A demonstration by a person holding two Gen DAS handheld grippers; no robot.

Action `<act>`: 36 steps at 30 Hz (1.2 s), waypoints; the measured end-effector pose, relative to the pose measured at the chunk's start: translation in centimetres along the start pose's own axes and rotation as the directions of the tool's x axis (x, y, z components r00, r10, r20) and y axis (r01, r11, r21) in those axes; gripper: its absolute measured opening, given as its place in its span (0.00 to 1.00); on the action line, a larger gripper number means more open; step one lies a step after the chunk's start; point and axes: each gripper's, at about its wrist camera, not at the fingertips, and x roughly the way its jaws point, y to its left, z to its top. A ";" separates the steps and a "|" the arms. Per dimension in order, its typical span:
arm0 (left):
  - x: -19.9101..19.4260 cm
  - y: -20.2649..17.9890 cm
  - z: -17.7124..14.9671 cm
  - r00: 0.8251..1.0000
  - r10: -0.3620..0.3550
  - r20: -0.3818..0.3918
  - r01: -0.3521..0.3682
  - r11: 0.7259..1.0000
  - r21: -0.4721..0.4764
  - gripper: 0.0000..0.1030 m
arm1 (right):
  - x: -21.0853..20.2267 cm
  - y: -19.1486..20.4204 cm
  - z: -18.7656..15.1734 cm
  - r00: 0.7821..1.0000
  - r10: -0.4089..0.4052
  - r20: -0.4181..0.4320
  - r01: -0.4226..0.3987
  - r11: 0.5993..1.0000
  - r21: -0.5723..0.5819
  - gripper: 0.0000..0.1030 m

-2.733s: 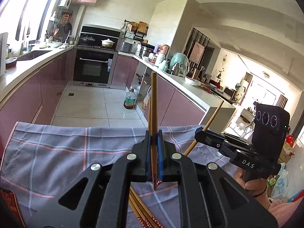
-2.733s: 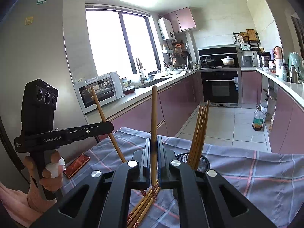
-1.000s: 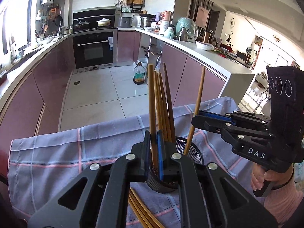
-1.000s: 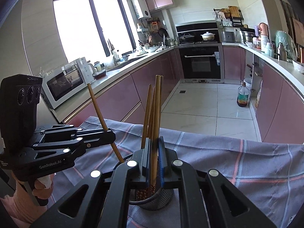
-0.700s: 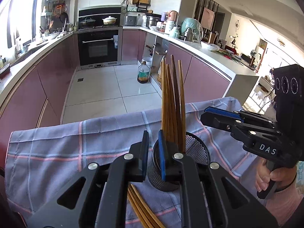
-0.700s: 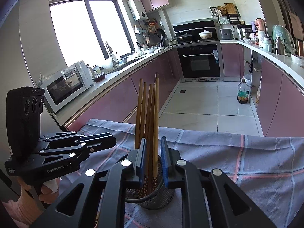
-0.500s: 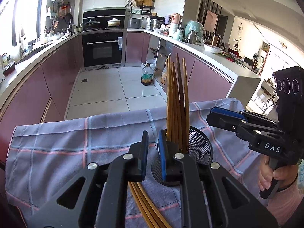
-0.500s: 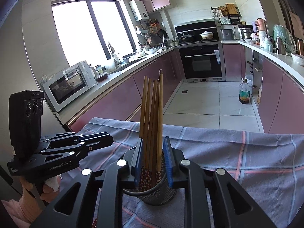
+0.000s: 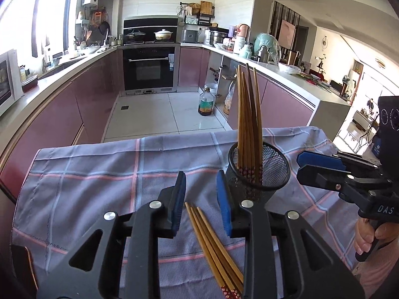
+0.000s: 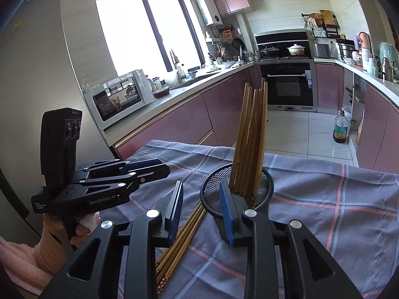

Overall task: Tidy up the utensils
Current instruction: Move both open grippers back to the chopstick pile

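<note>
Chopsticks: a bunch [image 9: 248, 124] stands in the mesh cup [image 9: 271, 172] on the checked cloth [image 9: 99, 174], leaning toward the far rim, and a few loose chopsticks [image 9: 214, 246] lie flat on the cloth just in front of the cup, patterned ends toward me. My left gripper [image 9: 201, 199] has just been opening and stands partly apart with nothing between the pads; the tips of the loose chopsticks show in the gap below it. My right gripper [image 10: 203, 206] has also just been opening, jaws apart, empty, its right pad just beside the cup's near wall; the loose pile [image 10: 182, 236] runs under its left finger. Next step as I judge it: pick another chopstick off the pile. To do it well I come down on one stick near its plain end, pads astride a single stick, not the whole pile, and close fully before lifting. I keep the right finger clear of the cup so it doesn't tip. Then I lift it upright and drop it patterned end down among the others. Risk: grabbing two sticks at once, or rolling the pile.
</note>
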 end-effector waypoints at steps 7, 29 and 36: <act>-0.6 0.3 -2.9 0.999 0.040 -0.026 -0.041 0.999 -0.007 0.28 | 1.4 1.0 -2.3 0.998 0.022 -0.063 -0.022 1.000 0.010 0.30; 2.2 1.1 -9.4 0.980 0.067 -0.186 -0.069 0.998 -0.005 0.32 | 6.6 2.4 -7.1 0.966 -0.002 -0.257 0.011 0.999 0.032 0.32; 2.5 1.0 -9.9 0.979 0.059 -0.197 -0.061 0.998 -0.004 0.33 | 7.7 3.0 -7.7 0.959 -0.022 -0.283 0.023 1.000 0.002 0.32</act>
